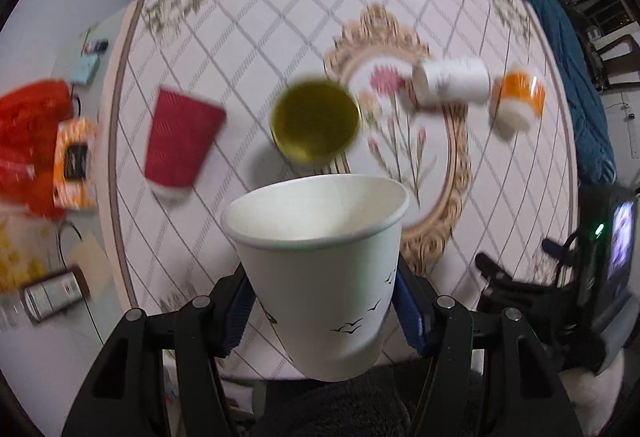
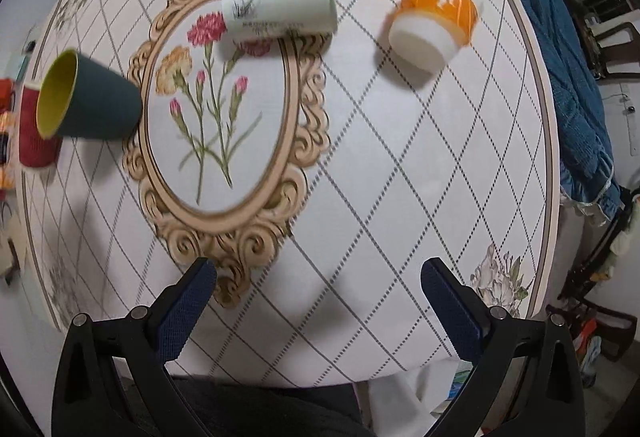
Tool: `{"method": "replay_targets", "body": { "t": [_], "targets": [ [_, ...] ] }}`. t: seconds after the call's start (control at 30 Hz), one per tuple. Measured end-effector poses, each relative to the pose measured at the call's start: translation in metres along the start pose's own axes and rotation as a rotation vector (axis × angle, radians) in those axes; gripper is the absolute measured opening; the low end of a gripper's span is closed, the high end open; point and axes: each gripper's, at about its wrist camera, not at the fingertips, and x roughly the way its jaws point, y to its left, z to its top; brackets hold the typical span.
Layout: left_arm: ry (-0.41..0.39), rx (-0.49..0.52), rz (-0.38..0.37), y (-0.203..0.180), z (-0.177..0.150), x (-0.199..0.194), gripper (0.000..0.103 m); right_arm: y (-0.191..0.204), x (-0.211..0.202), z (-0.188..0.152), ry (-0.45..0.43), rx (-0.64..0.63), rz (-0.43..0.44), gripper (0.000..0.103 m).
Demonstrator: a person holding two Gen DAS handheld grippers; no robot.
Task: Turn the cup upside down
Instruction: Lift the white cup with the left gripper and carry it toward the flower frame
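Observation:
My left gripper (image 1: 322, 311) is shut on a white paper cup with small bird prints (image 1: 320, 269), held mouth up above the near edge of the round table (image 1: 248, 37). My right gripper (image 2: 318, 301) is open and empty over the table's near edge. On the table stand a dark cup with a yellow inside (image 1: 316, 121), also in the right wrist view (image 2: 88, 101), a red ribbed cup (image 1: 180, 145) upside down, a white printed cup (image 2: 280, 7) and an orange-and-white cup (image 2: 436, 19) upside down.
The table has a cloth with a diamond grid and an ornate oval flower frame (image 2: 224, 109). Red bags and a box (image 1: 44, 141) lie on the floor to the left. A blue cloth (image 2: 568, 49) hangs beside the table at the right.

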Motion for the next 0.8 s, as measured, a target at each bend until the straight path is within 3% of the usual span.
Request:
{"method": "replay_targets", "body": {
  "t": [0.13,0.33,0.6,0.8],
  "targets": [
    [0.057,-0.017,0.013,-0.016,-0.028,0.031,0.060,-0.011,0.008,-0.015,0.010,-0.035,-0.001,0.103],
    [0.149,-0.045,0.022,-0.025,-0.042,0.082,0.060,-0.027,0.023,-0.028,0.030,-0.061,-0.012,0.103],
    [0.266,-0.066,-0.026,-0.028,-0.024,0.143,0.060,-0.047,0.040,-0.028,0.067,-0.040,-0.037,0.103],
    [0.291,-0.033,-0.033,-0.040,-0.010,0.162,0.060,-0.061,0.049,-0.020,0.079,-0.003,-0.059,0.103]
  ]
}}
